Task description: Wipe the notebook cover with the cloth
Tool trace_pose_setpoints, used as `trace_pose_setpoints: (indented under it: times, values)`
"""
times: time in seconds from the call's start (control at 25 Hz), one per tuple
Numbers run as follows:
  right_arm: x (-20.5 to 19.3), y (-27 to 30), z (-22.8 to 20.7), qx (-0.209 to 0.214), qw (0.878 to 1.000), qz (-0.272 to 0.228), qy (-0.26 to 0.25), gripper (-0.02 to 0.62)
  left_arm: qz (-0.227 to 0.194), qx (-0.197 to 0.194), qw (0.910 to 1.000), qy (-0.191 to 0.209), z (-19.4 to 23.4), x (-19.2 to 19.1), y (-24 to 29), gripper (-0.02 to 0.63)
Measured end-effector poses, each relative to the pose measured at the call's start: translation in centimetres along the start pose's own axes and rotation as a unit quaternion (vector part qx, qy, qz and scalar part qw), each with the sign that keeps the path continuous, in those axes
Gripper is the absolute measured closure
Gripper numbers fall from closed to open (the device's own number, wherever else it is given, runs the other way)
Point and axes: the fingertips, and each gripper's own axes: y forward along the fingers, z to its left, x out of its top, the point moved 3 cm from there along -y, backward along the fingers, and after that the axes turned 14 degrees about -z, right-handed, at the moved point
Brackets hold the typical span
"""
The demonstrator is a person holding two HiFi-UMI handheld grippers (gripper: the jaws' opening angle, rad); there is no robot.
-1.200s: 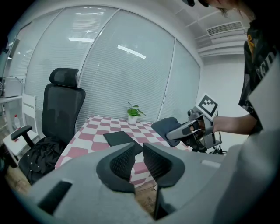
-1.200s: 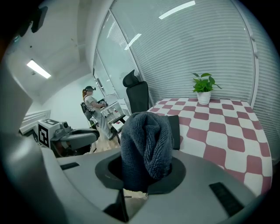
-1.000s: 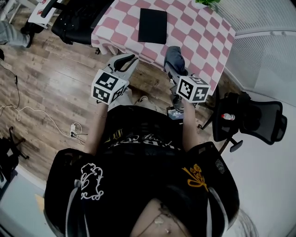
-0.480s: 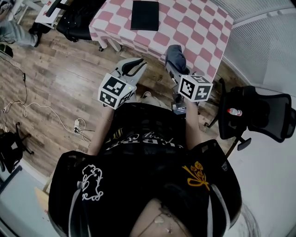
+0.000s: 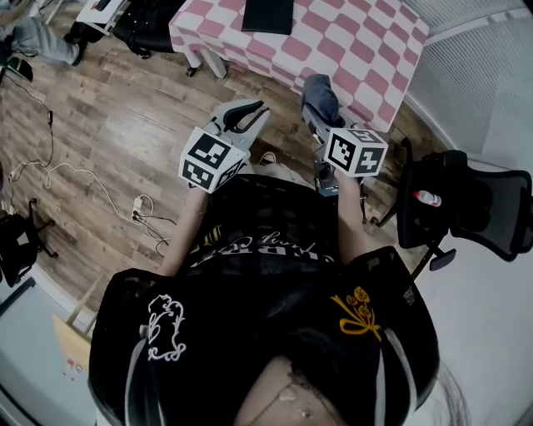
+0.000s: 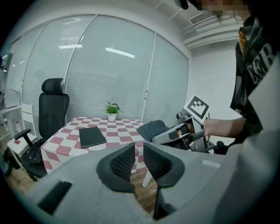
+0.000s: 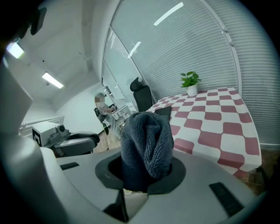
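The right gripper (image 7: 146, 168), at 1 o'clock, was squeezed tight on the gray cloth (image 7: 146, 135). The left gripper (image 6: 138, 159), at 11 o'clock, had jaws a little apart, holding nothing. Far off at 12 o'clock, the black notebook (image 5: 268, 15) lay on the checkered table (image 5: 358, 50).

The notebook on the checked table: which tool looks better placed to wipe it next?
Right. The right tool grips the cloth; the left tool holds nothing. Neither is at the notebook yet.
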Motion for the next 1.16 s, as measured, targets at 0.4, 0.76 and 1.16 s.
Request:
trace_pose_setpoints:
  times: [0.4,0.76,1.16]
  values:
    - [0.8,-2.0,-1.4,-0.006,1.000,-0.010,-0.003,0.523,-0.009,0.013,0.9999,0.006,-1.4,-0.1,-0.9,0.552]
    - [1.6,-2.4,-2.6,-0.019,1.000,-0.018,-0.006,0.523,-0.012,0.013,0.9998,0.009,-1.4,0.2,-0.4,0.552]
    - [1.6,-2.0,-3.1,-0.020,1.000,-0.012,-0.009,0.523,-0.010,0.009,0.9999,0.010,-1.1,0.2,0.4,0.552]
